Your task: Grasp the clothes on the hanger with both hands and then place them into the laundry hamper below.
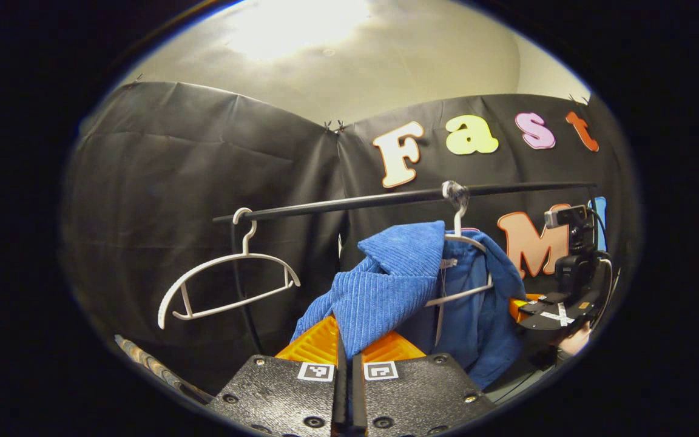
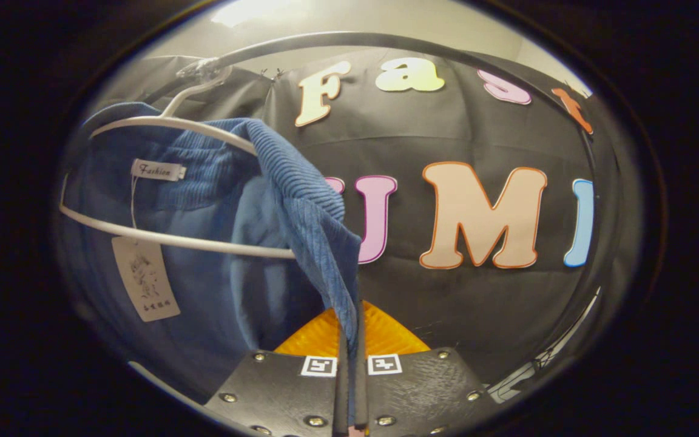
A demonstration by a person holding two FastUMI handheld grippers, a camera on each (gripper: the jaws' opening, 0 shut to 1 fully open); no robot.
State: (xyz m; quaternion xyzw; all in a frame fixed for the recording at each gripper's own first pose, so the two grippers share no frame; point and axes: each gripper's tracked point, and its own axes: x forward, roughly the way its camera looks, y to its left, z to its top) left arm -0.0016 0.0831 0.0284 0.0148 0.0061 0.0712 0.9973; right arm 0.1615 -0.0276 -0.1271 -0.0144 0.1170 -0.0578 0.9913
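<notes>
**Both grippers pinch the blue shirt on its hanger**

A blue shirt (image 1: 386, 285) hangs on a white hanger (image 1: 468, 267) from a black rail (image 1: 386, 198). The shirt is made of ribbed cloth, like corduroy, with fine lines running down it. The outside is a bright blue. The inside looks smoother and a bit darker. One shoulder is pulled off the hanger and folds over toward the camera in the left gripper view.

The left gripper (image 1: 346, 358) is squeezed tight, with its two fingers almost touching. A fold of the blue cloth runs down into the thin gap between them, so the gripper holds the shirt.

In the right gripper view, the shirt (image 2: 234, 243) hangs open on the hanger (image 2: 167, 182). You can see a small white neck label (image 2: 157, 170) and a white paper tag (image 2: 145, 278) dangling on a thread. A strip of the ribbed edge drops down between the fingers of the right gripper (image 2: 352, 364), which is also closed tight on the cloth.

In the left gripper view, the right gripper (image 1: 553, 312) shows far off beside the shirt, with a bit of a hand (image 1: 574, 341) under it.

A second white hanger (image 1: 228, 285) hangs bare and tilted near the end of the rail, well apart from the shirt.
</notes>
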